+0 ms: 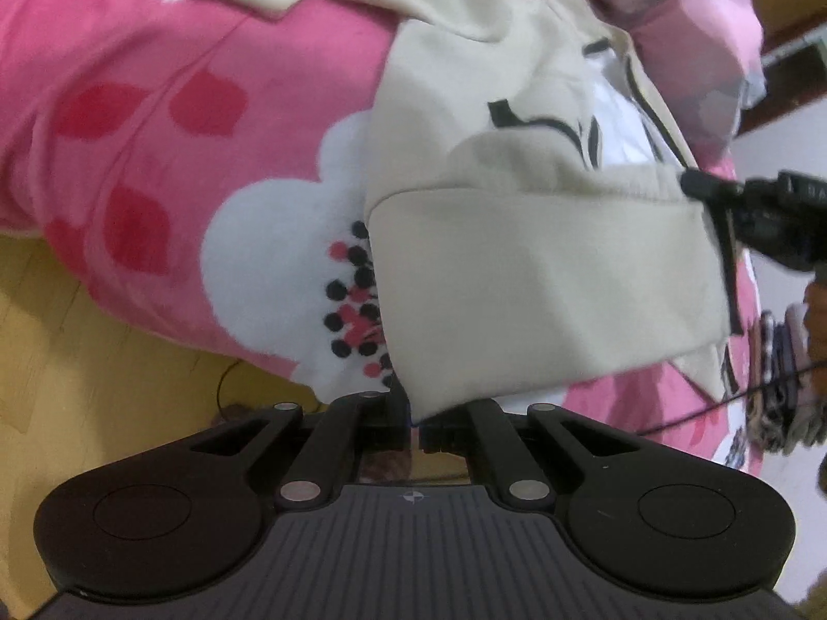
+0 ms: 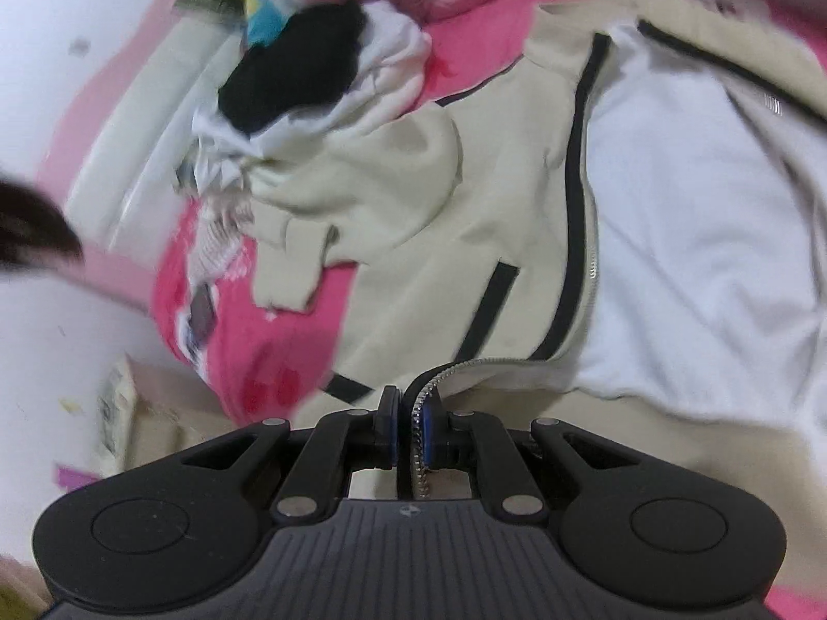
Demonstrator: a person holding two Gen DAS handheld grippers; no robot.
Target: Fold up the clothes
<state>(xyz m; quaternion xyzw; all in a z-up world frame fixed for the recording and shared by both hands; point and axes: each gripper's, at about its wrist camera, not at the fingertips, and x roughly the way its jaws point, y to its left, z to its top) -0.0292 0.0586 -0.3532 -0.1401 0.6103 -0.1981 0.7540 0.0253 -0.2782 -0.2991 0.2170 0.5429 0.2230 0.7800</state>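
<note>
Soft, even indoor light, no hard shadows or glare. Both fisheye views bend strongly toward the edges, with dark corners. Motion blur smears the right wrist view's left side and the clothes pile [image 2: 310, 67]; the white lining [image 2: 698, 237] looks washed out.

the jacket [image 2: 439, 217] lies spread on the bed [image 1: 155, 119], its zipper [image 2: 421, 444] edge nearest the right gripper [image 2: 408, 434]. a pile of clothes [image 2: 310, 82] sits on the bed behind the jacket's sleeve. in the left wrist view, the floor [image 1: 77, 336] lies left of the bed.
</note>
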